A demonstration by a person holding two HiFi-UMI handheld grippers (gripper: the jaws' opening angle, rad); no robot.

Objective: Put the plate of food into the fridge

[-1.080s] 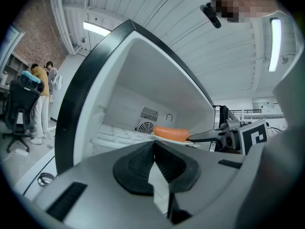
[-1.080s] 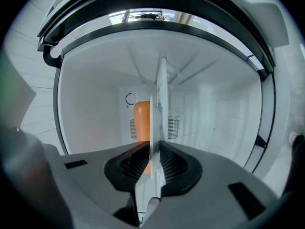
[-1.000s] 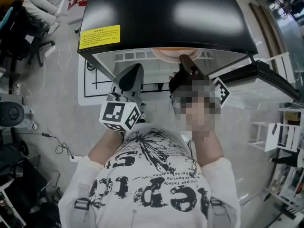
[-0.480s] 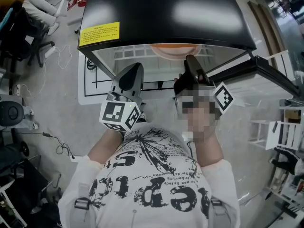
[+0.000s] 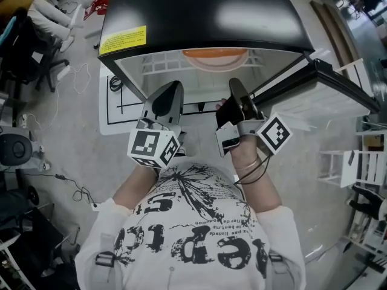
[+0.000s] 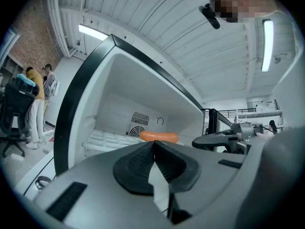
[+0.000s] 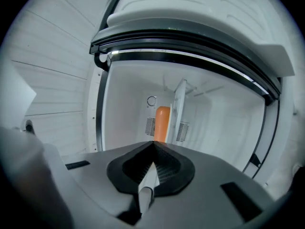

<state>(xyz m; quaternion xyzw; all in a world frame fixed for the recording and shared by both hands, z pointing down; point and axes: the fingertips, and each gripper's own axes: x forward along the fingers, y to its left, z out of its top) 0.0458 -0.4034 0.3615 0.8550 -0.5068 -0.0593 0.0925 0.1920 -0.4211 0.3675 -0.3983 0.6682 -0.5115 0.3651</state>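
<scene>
The orange plate (image 5: 214, 57) lies on the white wire shelf inside the open black-topped fridge (image 5: 205, 11). It also shows as an orange edge in the left gripper view (image 6: 158, 136) and the right gripper view (image 7: 162, 123). My left gripper (image 5: 171, 88) hangs in front of the fridge opening, shut and empty (image 6: 153, 142). My right gripper (image 5: 234, 84) is beside it, just short of the plate, with its jaws together and nothing between them (image 7: 153, 142). Neither gripper touches the plate.
The fridge door (image 5: 320, 92) stands open to the right. A white mat with black lines (image 5: 121, 104) lies under the fridge front. Office chairs (image 5: 24, 47) and cables (image 5: 66, 180) are on the floor at left, and white racks (image 5: 357, 168) at right.
The right gripper has drawn back a little from the plate, and its marker cube has turned. The plate stays on the shelf. The left gripper has not moved.
</scene>
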